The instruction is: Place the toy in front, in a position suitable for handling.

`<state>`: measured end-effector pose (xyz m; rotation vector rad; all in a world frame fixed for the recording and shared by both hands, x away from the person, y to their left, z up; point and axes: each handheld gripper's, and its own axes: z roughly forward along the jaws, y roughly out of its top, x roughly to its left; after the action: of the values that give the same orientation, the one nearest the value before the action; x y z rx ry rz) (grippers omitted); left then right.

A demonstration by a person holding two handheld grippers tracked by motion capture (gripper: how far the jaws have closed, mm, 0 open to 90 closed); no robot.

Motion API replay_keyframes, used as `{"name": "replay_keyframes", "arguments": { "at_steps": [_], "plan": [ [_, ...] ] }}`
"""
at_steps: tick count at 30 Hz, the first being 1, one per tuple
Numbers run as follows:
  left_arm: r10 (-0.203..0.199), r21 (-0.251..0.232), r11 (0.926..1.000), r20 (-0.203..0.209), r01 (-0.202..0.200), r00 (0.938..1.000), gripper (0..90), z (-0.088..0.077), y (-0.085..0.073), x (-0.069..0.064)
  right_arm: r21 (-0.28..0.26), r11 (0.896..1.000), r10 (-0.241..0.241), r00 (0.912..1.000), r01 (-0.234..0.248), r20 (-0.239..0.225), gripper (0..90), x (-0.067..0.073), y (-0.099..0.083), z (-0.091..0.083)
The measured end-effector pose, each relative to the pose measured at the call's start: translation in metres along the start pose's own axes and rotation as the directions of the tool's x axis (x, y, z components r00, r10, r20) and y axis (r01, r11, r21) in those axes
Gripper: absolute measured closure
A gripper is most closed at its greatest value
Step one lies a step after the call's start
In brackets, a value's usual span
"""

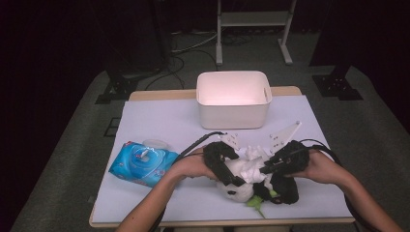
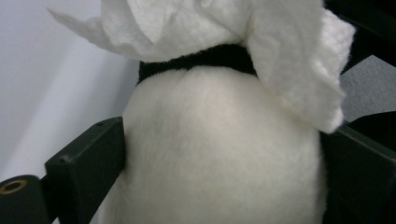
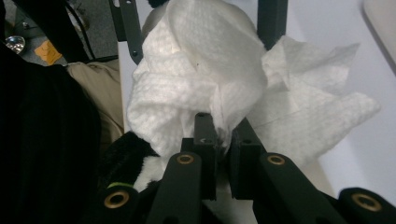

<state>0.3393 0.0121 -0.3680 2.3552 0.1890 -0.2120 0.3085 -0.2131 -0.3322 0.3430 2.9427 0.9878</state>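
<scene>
Here, one black-and-white plush panda toy [image 1: 241, 186] was seen lying at the near edge of the lavender-covered counter [image 1: 159, 121]. Its white body was flanked by the left gripper [image 2: 224, 154], jaws spread wide. One crumpled white wipe [image 3: 205, 79] was pinched by the right gripper [image 3: 223, 140]. One white plastic bin [image 1: 233, 99] and one blue wipe packet [image 1: 143, 163] were also present.

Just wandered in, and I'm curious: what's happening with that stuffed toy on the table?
A person is wiping a plush panda with a white wet wipe. The right gripper has its jaws pinched shut on the wipe, pressing it on the toy. The left gripper straddles the panda's white body. A blue wipes pack lies alongside.
</scene>
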Motion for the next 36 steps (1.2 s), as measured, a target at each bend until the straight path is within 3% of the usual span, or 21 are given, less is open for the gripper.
{"name": "replay_keyframes", "arguments": {
  "at_steps": [6,11,13,16,21,24,26,30,32,36],
  "plan": [
    [-0.004,0.005,1.0000,0.012,0.004,0.9999,3.2,0.007,0.000,0.001,-0.019,1.000,0.000,1.0000,0.000,-0.007,82.8,0.003,-0.003,0.001],
    [0.034,-0.037,0.9987,-0.008,-0.034,0.9994,26.5,-0.001,0.001,0.001,-0.035,0.999,-0.006,1.0000,0.006,0.006,82.7,-0.001,-0.002,-0.006],
    [0.044,-0.043,0.9981,-0.010,-0.044,0.9990,29.8,-0.005,0.003,0.004,-0.049,0.999,-0.015,0.9997,0.016,0.017,82.8,-0.005,0.001,-0.012],
    [0.092,-0.042,0.9947,-0.043,-0.094,0.9948,31.4,-0.013,0.013,0.006,-0.057,0.998,-0.021,0.9994,0.022,0.028,82.8,-0.011,0.008,-0.021],
    [0.161,-0.028,0.9858,-0.122,-0.166,0.9794,31.6,-0.027,0.029,0.012,-0.053,0.998,-0.022,0.9972,0.025,0.071,82.7,-0.023,0.023,-0.036],
    [0.172,-0.020,0.9840,-0.150,-0.177,0.9736,31.2,-0.031,0.031,0.018,-0.043,0.999,-0.016,0.9964,0.019,0.084,82.6,-0.030,0.028,-0.039],
    [0.152,-0.029,0.9870,-0.140,-0.158,0.9784,29.9,-0.028,0.028,0.021,-0.033,0.999,-0.008,0.9968,0.010,0.080,82.6,-0.033,0.029,-0.036],
    [0.063,0.005,0.9980,-0.100,-0.063,0.9930,17.4,-0.016,0.014,0.025,-0.004,1.000,-0.001,0.9975,0.001,0.070,82.6,-0.033,0.024,-0.021],
    [0.056,0.016,0.9984,-0.079,-0.055,0.9953,12.7,-0.012,0.005,0.025,0.006,1.000,-0.002,0.9986,0.001,0.053,82.6,-0.031,0.021,-0.012],
    [0.038,-0.029,0.9988,-0.054,-0.040,0.9978,10.1,-0.019,-0.010,0.024,-0.005,1.000,-0.010,0.9992,0.010,0.039,82.6,-0.021,0.021,-0.005]
  ]
}}
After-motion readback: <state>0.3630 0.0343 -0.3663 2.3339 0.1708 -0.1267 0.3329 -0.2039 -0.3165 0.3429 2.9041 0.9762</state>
